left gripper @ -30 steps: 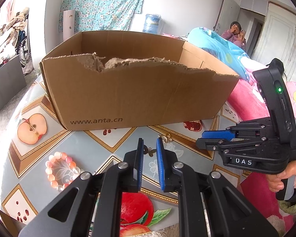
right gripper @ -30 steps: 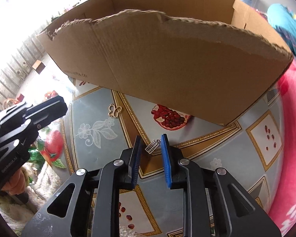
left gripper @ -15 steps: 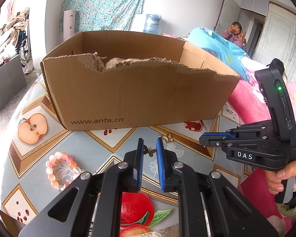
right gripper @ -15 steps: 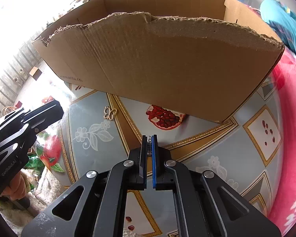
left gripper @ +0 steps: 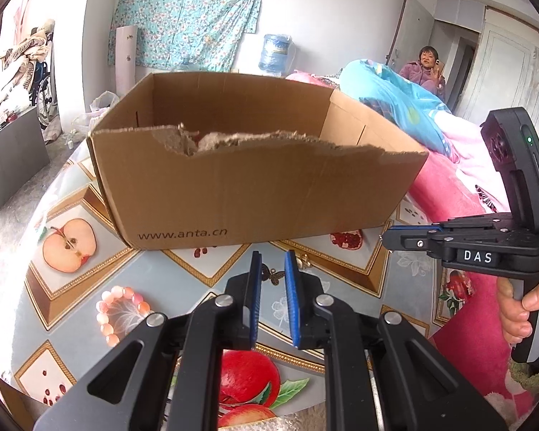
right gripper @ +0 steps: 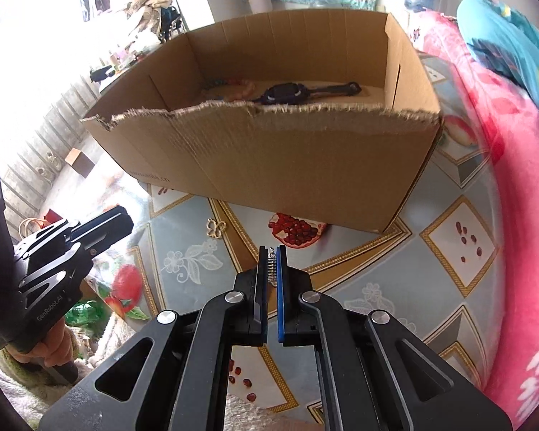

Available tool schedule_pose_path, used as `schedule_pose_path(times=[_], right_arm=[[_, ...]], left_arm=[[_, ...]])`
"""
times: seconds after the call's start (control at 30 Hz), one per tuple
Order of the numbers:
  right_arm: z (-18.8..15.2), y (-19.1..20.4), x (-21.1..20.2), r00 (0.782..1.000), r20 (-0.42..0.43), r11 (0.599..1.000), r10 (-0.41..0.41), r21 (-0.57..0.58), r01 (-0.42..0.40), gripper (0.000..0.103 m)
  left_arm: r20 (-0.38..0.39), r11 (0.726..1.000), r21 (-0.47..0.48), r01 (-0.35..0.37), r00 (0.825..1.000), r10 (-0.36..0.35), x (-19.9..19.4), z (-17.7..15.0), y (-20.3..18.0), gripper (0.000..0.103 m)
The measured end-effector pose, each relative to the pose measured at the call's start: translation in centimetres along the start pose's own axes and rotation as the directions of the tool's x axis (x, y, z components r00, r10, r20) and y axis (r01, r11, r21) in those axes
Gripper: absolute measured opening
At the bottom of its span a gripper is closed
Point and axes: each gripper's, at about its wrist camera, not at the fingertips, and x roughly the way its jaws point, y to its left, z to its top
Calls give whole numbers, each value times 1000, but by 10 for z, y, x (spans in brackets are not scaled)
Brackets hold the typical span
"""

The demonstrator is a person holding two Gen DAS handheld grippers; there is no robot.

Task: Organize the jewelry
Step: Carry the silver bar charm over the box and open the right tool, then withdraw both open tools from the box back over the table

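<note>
Right gripper (right gripper: 271, 264), pinching a small silver earring (right gripper: 271, 266) between nearly closed pads, sits above the bench (right gripper: 395, 280) in front of the cardboard box (right gripper: 287, 165), whose torn near wall lies directly ahead and higher.

Torn cardboard box (right gripper: 287, 165) wall ahead of right gripper (right gripper: 271, 269); open top above.
</note>
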Motion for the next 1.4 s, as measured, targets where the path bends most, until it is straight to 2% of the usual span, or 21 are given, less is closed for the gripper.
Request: schedule_pose_path(times=[0.1,0.23,0.37,0.43,0.53,0.63,0.7,0.73,0.87,1.07,1.23,1.33,1.4], right_arm=[[12,7,-33,997,70,999,18,-32,-16,2],[33,21,-69,983,177,997,51,-73,-39,2],[64,21,-67,972,218,994,85,-89,-66,2],[84,15,-47,972,185,989,143,-64,-133,2],[114,-2,-8,970,91,973,227,15,-229,2],[139,-12,24,968,8,966,250,72,-250,2],[148,-17,36,967,-19,963,254,94,-251,3],[151,-19,42,968,-36,964,250,97,-246,6],[151,-18,57,969,-44,963,241,134,-234,14],[143,-22,51,967,0,956,253,151,-250,23],[134,-21,29,967,64,958,249,135,-255,32],[125,-19,8,958,124,954,258,123,-273,49],[115,-16,-13,949,167,951,268,108,-288,56]], left_arm=[[60,999,15,29,998,-29,-22,15,-1,12],[135,994,25,102,985,-104,-46,46,1,12],[149,990,45,134,979,-139,-42,81,2,12],[116,988,43,147,982,-151,-28,99,2,12],[33,989,31,147,988,-148,5,120,3,12],[-51,989,4,150,987,-150,41,125,5,12],[-106,985,-42,169,979,-173,62,127,10,12],[-129,983,-58,171,976,-178,70,125,12,12],[-177,975,-116,187,962,-206,87,120,18,12],[-138,969,-127,212,964,-229,74,121,19,26],[-87,968,-139,210,971,-224,48,118,25,35],[-37,970,-135,203,977,-209,21,116,29,43],[3,974,-126,188,982,-189,-2,112,33,54]])
